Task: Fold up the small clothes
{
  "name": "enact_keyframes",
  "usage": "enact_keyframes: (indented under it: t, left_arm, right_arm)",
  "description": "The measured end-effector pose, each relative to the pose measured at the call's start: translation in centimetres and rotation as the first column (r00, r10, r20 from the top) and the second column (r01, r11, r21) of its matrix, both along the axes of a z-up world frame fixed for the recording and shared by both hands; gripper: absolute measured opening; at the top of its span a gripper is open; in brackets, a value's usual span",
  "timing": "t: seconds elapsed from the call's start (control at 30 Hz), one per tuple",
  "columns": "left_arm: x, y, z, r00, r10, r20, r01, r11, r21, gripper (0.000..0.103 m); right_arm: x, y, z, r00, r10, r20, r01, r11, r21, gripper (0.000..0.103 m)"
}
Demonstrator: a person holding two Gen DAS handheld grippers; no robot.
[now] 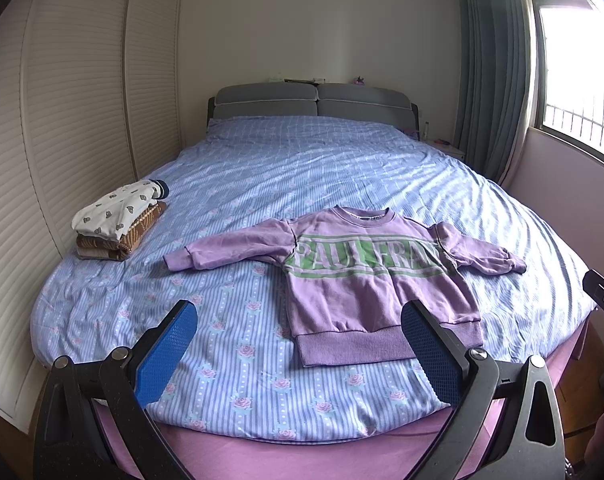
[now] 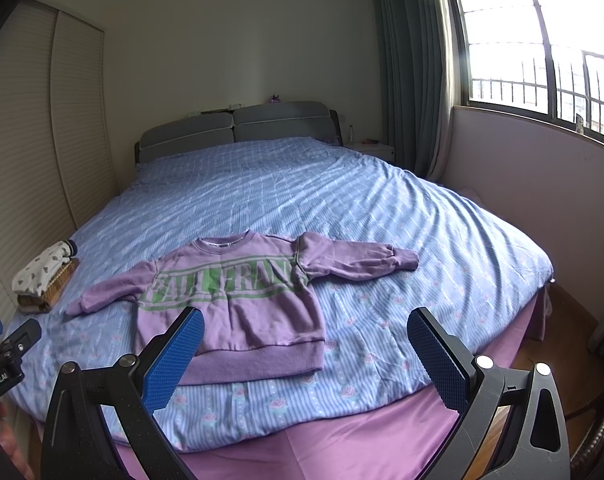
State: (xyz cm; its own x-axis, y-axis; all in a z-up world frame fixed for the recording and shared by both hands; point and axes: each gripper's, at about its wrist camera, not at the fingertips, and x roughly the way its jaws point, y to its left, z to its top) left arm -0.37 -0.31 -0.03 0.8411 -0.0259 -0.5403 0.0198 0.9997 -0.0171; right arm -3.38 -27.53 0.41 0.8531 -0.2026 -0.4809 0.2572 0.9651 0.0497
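Note:
A small purple sweatshirt [image 1: 366,280] with a green lettered band lies flat, front up, on the blue striped bedcover, both sleeves spread out; it also shows in the right wrist view [image 2: 237,304]. My left gripper [image 1: 299,316] is open and empty, held above the foot of the bed in front of the hem's left side. My right gripper [image 2: 306,322] is open and empty, in front of the hem's right side. Neither touches the sweatshirt.
A stack of folded clothes [image 1: 117,222] sits on the bed's left edge, also in the right wrist view [image 2: 43,280]. Louvred wardrobe doors [image 1: 61,120] run along the left. A window and curtain [image 2: 414,64] are at right. The headboard [image 1: 314,102] is at the far end.

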Motion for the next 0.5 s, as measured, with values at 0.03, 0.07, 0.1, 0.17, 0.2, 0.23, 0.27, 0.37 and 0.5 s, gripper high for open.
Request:
enact_keyframes:
  t: [0.03, 0.07, 0.1, 0.17, 0.2, 0.23, 0.27, 0.37, 0.5]
  left_arm:
    - [0.2, -0.3, 0.0, 1.0, -0.002, -0.002, 0.002, 1.0, 0.001, 0.103]
    - [0.3, -0.5, 0.0, 1.0, -0.005, -0.002, 0.005, 1.0, 0.003, 0.103]
    - [0.6, -0.8, 0.0, 1.0, -0.008, 0.0, 0.008, 1.0, 0.006, 0.103]
    - [1.2, -1.8, 0.1, 1.0, -0.016, 0.005, 0.016, 1.0, 0.012, 0.103]
    - [1.6, -2.2, 0.0, 1.0, -0.021, 0.007, 0.021, 1.0, 0.014, 0.103]
    - [2.1, -2.9, 0.0, 1.0, -0.028, 0.007, 0.028, 0.999, 0.017, 0.103]
    - [2.7, -3.5, 0.0, 0.999, -0.034, 0.007, 0.034, 0.999, 0.021, 0.103]
    - [4.8, -5.5, -0.1, 0.998, -0.055, 0.006, 0.055, 0.998, 0.022, 0.103]
    - [8.4, -8.8, -0.1, 0.996, -0.078, 0.031, 0.077, 0.996, 0.033, 0.103]
  right_arm:
    - [0.1, -0.1, 0.0, 1.0, -0.003, 0.001, 0.003, 1.0, 0.002, 0.103]
    - [0.1, -0.4, -0.1, 1.0, -0.006, 0.004, 0.006, 1.0, 0.006, 0.103]
    - [0.2, -0.5, -0.1, 1.0, -0.01, 0.007, 0.01, 1.0, 0.008, 0.103]
    - [0.6, -1.5, -0.4, 1.0, -0.023, 0.009, 0.023, 1.0, 0.018, 0.103]
    - [0.8, -1.7, -0.5, 1.0, -0.029, 0.009, 0.029, 0.999, 0.019, 0.103]
    - [1.2, -2.1, -0.6, 0.999, -0.036, 0.007, 0.036, 0.999, 0.02, 0.103]
    - [1.6, -2.5, -0.7, 0.999, -0.044, 0.003, 0.044, 0.999, 0.023, 0.103]
    - [3.1, -4.3, -0.8, 0.998, -0.063, -0.001, 0.063, 0.997, 0.04, 0.103]
    - [5.5, -7.4, -0.9, 0.994, -0.106, 0.005, 0.105, 0.992, 0.073, 0.103]
